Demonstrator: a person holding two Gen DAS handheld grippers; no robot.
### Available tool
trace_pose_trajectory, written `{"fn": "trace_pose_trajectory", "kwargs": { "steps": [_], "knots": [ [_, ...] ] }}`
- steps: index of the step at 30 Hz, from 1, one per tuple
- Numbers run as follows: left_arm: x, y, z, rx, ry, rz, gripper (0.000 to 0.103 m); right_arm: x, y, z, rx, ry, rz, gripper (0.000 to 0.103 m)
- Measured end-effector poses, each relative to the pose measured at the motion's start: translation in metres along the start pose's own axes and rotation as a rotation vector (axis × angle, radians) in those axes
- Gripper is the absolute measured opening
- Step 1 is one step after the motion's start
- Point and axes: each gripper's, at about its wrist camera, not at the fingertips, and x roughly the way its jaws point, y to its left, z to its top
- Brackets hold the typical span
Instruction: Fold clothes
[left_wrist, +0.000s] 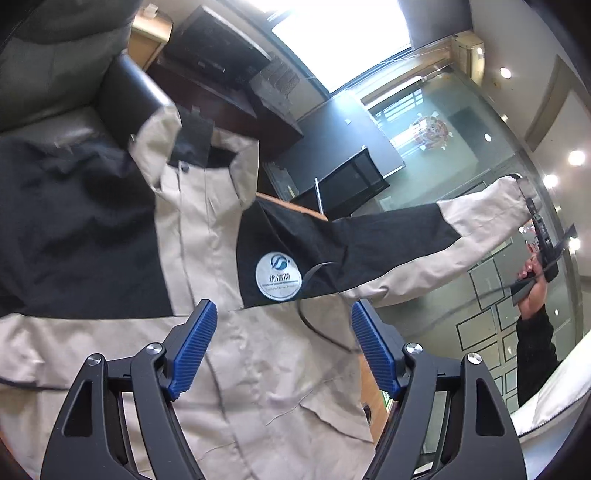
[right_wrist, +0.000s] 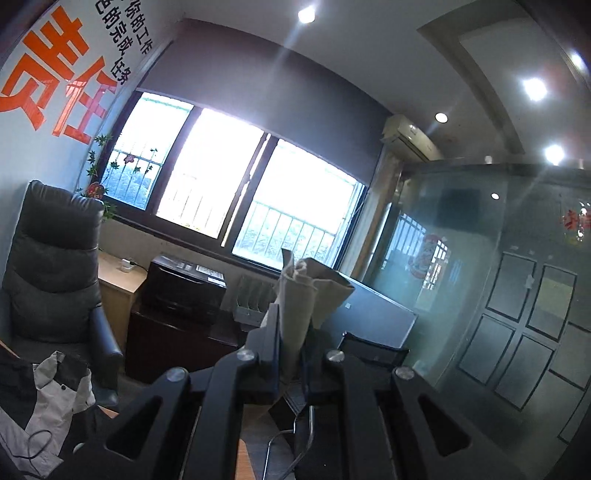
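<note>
The left hand-held gripper hangs wide and empty over the jacket spread below it. Only its view shows the right hand-held gripper pinching the beige cuff, sleeve stretched taut.

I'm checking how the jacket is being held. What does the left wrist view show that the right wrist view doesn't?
Only the left wrist view shows the open left gripper over the jacket front, its round logo patch, and the sleeve stretched out to the right gripper, held in a hand.

Only the right wrist view shows the right gripper closed on the beige cuff, and the red wall lettering.

Both show the jacket, black chair and window.
</note>
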Motion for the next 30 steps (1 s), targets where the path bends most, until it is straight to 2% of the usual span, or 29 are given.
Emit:
{"fn": "trace_pose_trajectory", "kwargs": {
  "steps": [3, 6, 8, 12, 14, 16, 18, 20, 25, 27, 30],
  "knots": [
    [0.03, -0.008, 0.0, 0.014, 0.035, -0.005, 0.076, 0.014, -0.005, -0.027, -0.009, 0.057, 0.023, 0.008],
    [0.061, -0.028, 0.009, 0.076, 0.065, -0.036, 0.076, 0.045, 0.012, -0.052, 0.005, 0.102, 0.059, 0.007],
    [0.088, -0.047, 0.018, 0.149, 0.094, -0.059, 0.077, 0.056, 0.012, -0.068, 0.027, 0.116, 0.068, 0.007],
    [0.174, -0.094, 0.026, 0.373, 0.236, -0.103, 0.077, 0.062, -0.012, -0.093, 0.061, 0.129, 0.06, 0.006],
    [0.214, -0.106, 0.02, 0.454, 0.318, -0.082, 0.077, 0.065, -0.028, -0.102, 0.077, 0.131, 0.051, 0.006],
    [0.255, -0.105, 0.013, 0.482, 0.402, -0.046, 0.076, 0.067, -0.043, -0.111, 0.092, 0.133, 0.043, 0.006],
    [0.284, -0.096, 0.005, 0.47, 0.444, -0.004, 0.076, 0.074, -0.056, -0.12, 0.094, 0.129, 0.036, 0.006],
    [0.304, -0.084, 0.004, 0.446, 0.449, 0.019, 0.076, 0.082, -0.068, -0.131, 0.093, 0.125, 0.03, 0.006],
    [0.318, -0.074, 0.012, 0.423, 0.395, -0.026, 0.078, 0.1, -0.109, -0.176, 0.208, 0.123, 0.008, 0.006],
    [0.317, -0.07, 0.013, 0.42, 0.385, -0.046, 0.078, 0.111, -0.123, -0.212, 0.241, 0.182, -0.023, 0.006],
    [0.312, -0.063, 0.011, 0.4, 0.364, -0.077, 0.078, 0.126, -0.149, -0.282, 0.298, 0.326, -0.081, 0.006]
  ]
}}
